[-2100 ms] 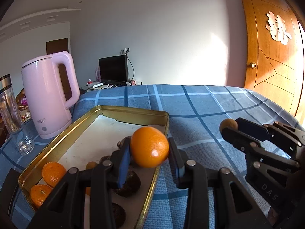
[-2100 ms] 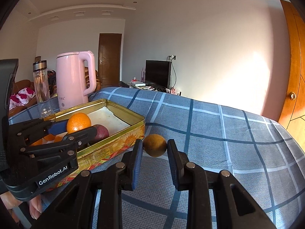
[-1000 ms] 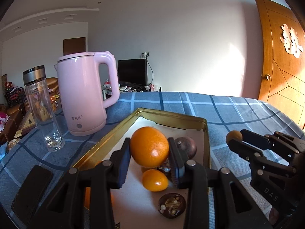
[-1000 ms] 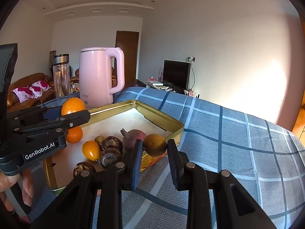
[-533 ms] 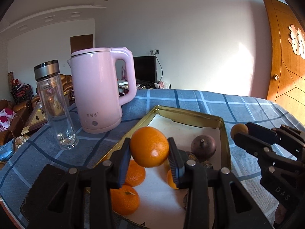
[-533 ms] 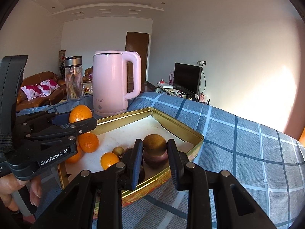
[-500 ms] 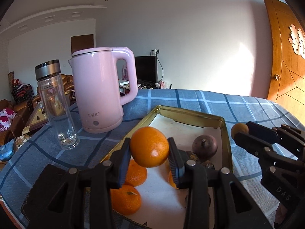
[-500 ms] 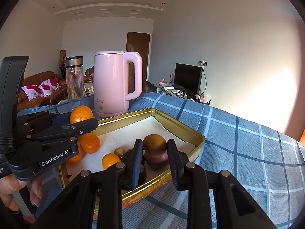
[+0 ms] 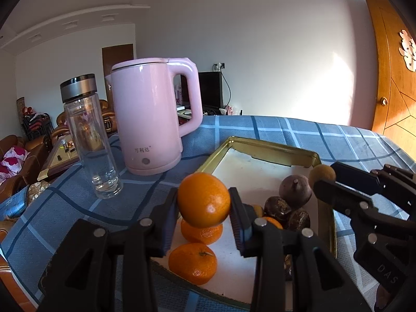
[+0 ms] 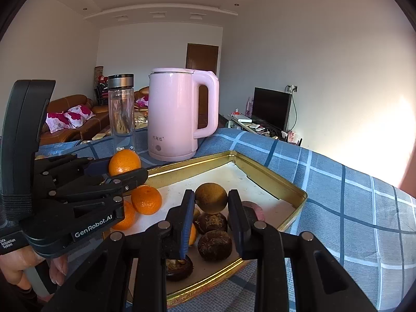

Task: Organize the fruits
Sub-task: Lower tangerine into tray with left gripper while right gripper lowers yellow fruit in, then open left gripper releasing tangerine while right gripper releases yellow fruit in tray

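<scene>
My left gripper (image 9: 204, 204) clamps a round, glossy orange mandarin with dimpled peel (image 9: 203, 199) between its blue ribbed pads, held in the air above the near left part of the shallow rectangular gold metal tin with white liner (image 9: 270, 147). My right gripper (image 10: 211, 202) is closed on a small round, matte olive-brown fruit (image 10: 211, 198), held over the tin's near right area.

In the tin: two more loose mandarins (image 9: 192, 263) lie at the near left corner, one touching the other. Toward the right edge sit rough, dark brown wrinkled fruits (image 10: 214, 245), clustered and touching, with a smooth dull purple pear-shaped fruit with stub stem (image 9: 295, 188) just behind them. A halved dark fruit, cut face up, lies by the near rim; details unclear.

The tin rests on a blue woven tablecloth with pale and dark check lines (image 9: 273, 127). Beyond the tin's far left corner stands a matte pink plastic electric kettle (image 9: 153, 114), Chinese characters printed low on its body, too small to read reliably. Beside it, near the cloth's left edge, a clear glass cylindrical bottle with brushed steel cap (image 9: 88, 135).

Left gripper body reads "GenRobot.AI" in the right wrist view; right gripper body reads "DAS". A hand (image 10: 15, 273) grips the left handle.
</scene>
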{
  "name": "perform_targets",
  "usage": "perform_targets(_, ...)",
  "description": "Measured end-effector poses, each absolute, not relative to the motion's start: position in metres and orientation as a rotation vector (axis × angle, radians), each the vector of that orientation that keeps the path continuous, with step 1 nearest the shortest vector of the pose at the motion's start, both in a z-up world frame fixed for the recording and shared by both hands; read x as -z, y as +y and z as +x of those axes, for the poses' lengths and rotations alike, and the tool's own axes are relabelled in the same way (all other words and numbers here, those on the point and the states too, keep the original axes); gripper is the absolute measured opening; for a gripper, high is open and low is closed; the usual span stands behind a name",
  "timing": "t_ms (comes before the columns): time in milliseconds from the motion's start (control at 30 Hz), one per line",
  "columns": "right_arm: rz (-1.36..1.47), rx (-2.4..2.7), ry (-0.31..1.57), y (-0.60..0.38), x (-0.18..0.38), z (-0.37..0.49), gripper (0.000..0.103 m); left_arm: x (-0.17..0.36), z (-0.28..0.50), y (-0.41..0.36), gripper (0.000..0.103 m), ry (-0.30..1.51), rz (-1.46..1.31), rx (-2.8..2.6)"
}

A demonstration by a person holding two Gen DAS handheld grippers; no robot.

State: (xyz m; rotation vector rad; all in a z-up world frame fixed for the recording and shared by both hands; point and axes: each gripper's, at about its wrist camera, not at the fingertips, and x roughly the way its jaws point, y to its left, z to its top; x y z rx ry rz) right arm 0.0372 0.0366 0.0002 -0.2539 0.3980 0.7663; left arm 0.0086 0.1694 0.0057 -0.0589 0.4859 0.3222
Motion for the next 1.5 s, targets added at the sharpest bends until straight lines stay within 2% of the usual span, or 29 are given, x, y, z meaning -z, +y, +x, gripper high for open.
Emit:
perform_targets(1000, -0.288, -0.797, 0.459, 0.064, 0.017, 0.036, 0.028, 0.009, 0.009, 0.185, 0.039, 0.544, -0.041, -0.357)
perform_targets(1500, -0.283, -0.765, 0.576, 0.063, 0.033, 0.049, 0.028, 0.023, 0.021, 0.169, 0.039, 0.628, 0.026, -0.295)
